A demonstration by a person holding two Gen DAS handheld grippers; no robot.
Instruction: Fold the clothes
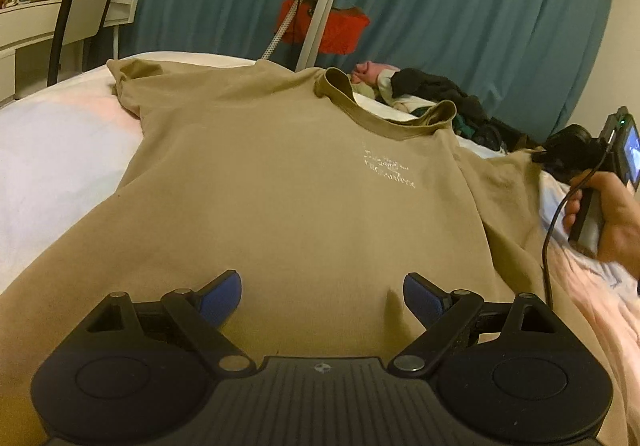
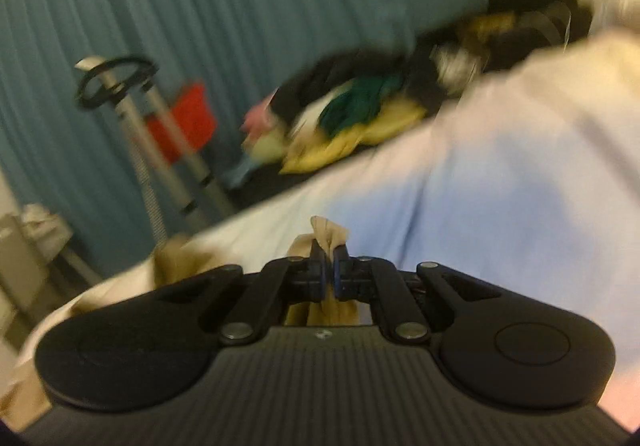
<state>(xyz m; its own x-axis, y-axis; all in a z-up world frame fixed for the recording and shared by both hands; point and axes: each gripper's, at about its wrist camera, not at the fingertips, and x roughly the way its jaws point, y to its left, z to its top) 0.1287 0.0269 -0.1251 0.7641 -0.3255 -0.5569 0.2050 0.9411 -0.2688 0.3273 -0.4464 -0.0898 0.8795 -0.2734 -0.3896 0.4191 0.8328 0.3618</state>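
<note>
Shirt (image 1: 280, 174) was the thing to watch: a tan T-shirt spread face up on the bed (image 1: 52, 150), its collar (image 1: 384, 114) toward the teal curtain (image 1: 460, 6) and its hem nearest the person, so its long axis ran straight away from the left claw (image 1: 322, 296). That claw hung over the lower part of the shirt, near the hem, its blue pads (image 1: 222, 300) spread wide apart with nothing between them and plain cloth showing in the gap.

The right claw (image 2: 329, 272) was closed tight on a pinch of tan cloth, a tuft of it poking out past the tips. From the left camera, the right hand (image 1: 612, 222) sat at the shirt's right sleeve (image 1: 508, 190), so that pinch was very likely the sleeve edge. The right camera's view was smeared, and bare bedsheet lay ahead of it.

Beyond the collar lay a heap of other clothes (image 1: 432, 86).

As I judged it, the coming fold would carry the right sleeve across the shirt's long axis, toward the middle, with the right hand plainly the one placed for it.
</note>
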